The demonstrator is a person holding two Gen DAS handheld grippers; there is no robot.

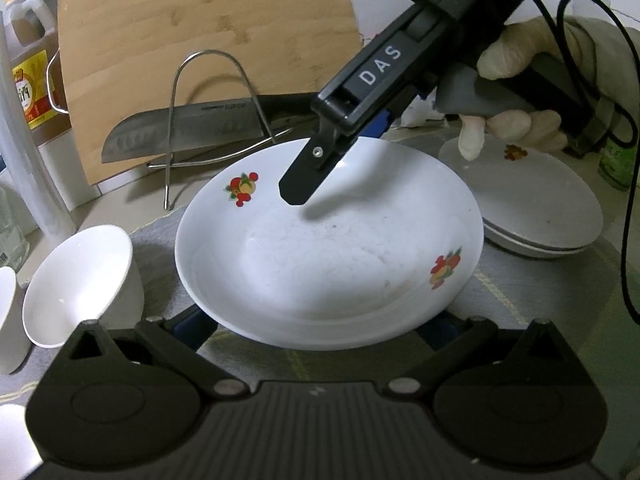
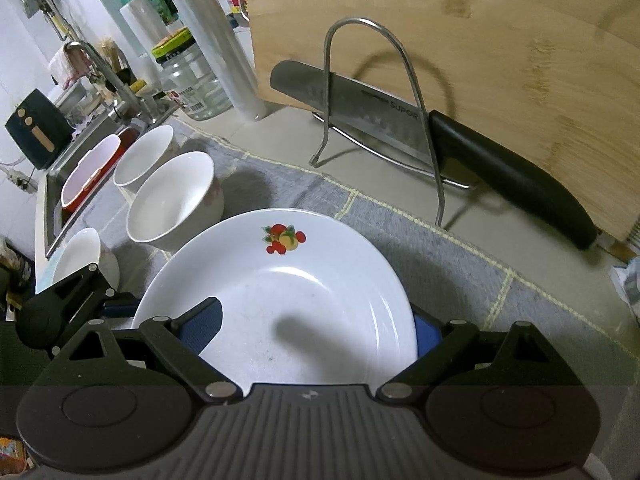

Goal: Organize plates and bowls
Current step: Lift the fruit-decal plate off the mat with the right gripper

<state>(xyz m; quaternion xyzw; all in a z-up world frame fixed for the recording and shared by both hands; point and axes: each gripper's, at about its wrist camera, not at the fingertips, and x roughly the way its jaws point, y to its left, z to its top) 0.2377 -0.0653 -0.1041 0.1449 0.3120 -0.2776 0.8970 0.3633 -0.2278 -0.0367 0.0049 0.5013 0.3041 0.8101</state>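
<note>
White and printed with fruit, the plate (image 1: 328, 264) is seen on the grey mat (image 2: 460, 264) of the worktop, with two more plates (image 1: 540, 216) stacked just beside it and white bowls (image 2: 172, 200) on its other side. The right tool (image 2: 316, 320), held in a gloved hand (image 1: 516, 92), is kept wide open above the plate with nothing gripped: one blue pad is seen over the plate's inside, the other past its rim. The left tool (image 1: 316, 324) is spread wide at the plate's near rim; its pads are hidden under the plate, so a grip cannot be told. A knife (image 2: 360, 108) is propped in a wire rack (image 2: 372, 92) against a wooden board (image 2: 480, 40).
</note>
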